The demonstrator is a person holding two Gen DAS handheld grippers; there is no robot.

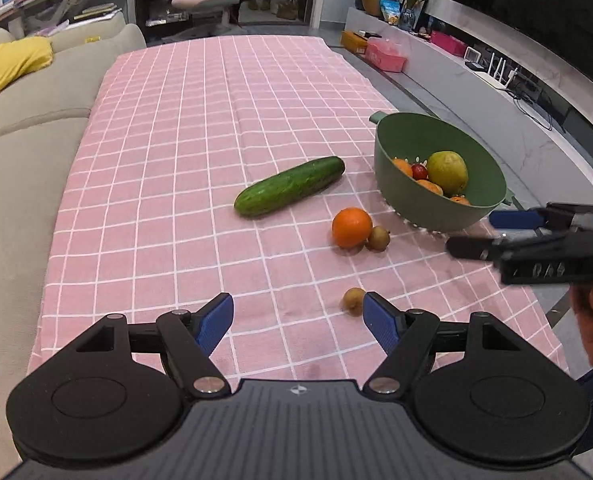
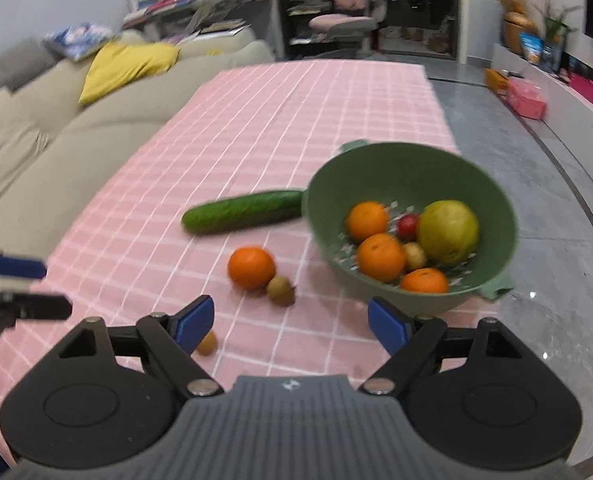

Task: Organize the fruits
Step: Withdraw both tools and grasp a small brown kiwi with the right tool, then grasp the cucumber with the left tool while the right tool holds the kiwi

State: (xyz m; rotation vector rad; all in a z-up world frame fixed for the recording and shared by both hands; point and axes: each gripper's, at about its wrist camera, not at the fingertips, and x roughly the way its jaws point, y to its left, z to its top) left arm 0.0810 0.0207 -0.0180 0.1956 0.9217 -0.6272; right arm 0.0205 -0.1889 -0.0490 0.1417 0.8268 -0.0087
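Observation:
A green colander bowl (image 1: 472, 208) (image 2: 400, 176) holds several oranges, a green pear (image 2: 448, 231) and a small red fruit. On the pink checked cloth lie a cucumber (image 1: 290, 186) (image 2: 243, 212), an orange (image 1: 351, 227) (image 2: 251, 268) touching a small brown kiwi (image 1: 378, 238) (image 2: 280, 290), and another small brown fruit (image 1: 353, 301) (image 2: 207, 344) nearer me. My left gripper (image 1: 298, 320) is open and empty, its right finger beside that near fruit. My right gripper (image 2: 290, 322) is open and empty, above the cloth in front of the bowl.
A beige sofa (image 1: 24, 128) with a yellow cushion (image 2: 128, 66) runs along the table's left edge. A white TV shelf (image 1: 496, 92) and grey floor lie to the right. The far half of the cloth (image 1: 224, 80) carries nothing.

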